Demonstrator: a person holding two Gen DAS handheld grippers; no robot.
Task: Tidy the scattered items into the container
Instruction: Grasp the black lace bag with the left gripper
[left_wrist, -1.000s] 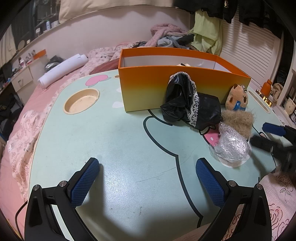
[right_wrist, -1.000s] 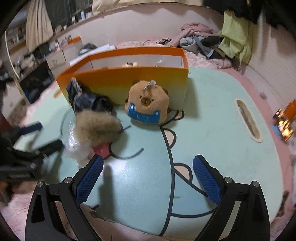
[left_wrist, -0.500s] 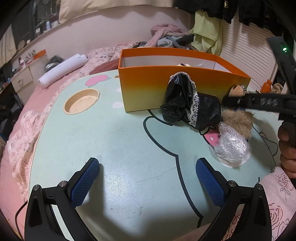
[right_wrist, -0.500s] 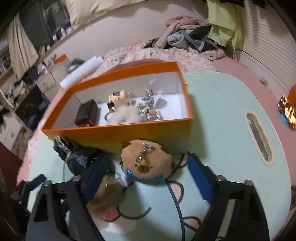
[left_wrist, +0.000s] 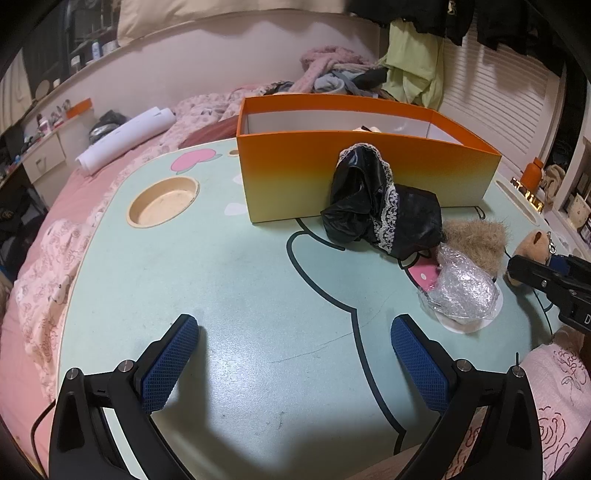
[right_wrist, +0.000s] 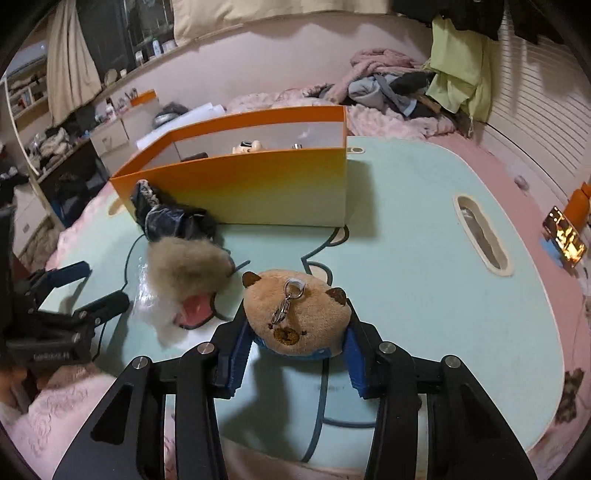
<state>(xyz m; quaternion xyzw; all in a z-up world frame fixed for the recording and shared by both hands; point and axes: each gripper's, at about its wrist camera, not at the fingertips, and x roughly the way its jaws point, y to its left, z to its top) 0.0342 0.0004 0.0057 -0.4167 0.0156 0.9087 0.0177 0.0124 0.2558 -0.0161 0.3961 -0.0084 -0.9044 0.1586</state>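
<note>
Left wrist view, left to right: the left gripper (left_wrist: 293, 354) stands released over bare pale green table (left_wrist: 229, 280) in the lower frame, blue pads wide apart, nothing between them. The orange cardboard box (left_wrist: 354, 181) sits upper centre. A crumpled black lace-trimmed cloth (left_wrist: 380, 214) leans against its front wall. Right of the cloth lie a tan fuzzy pom-pom (left_wrist: 476, 236) and a clear crinkled plastic wrap (left_wrist: 461, 291), touching each other.

Right wrist view: the right gripper (right_wrist: 295, 350), low centre, is clenched on the round brown plush bear keychain (right_wrist: 297, 314). The bear appears to sit just above the tabletop, though contact cannot be judged, well short of the box.
</note>
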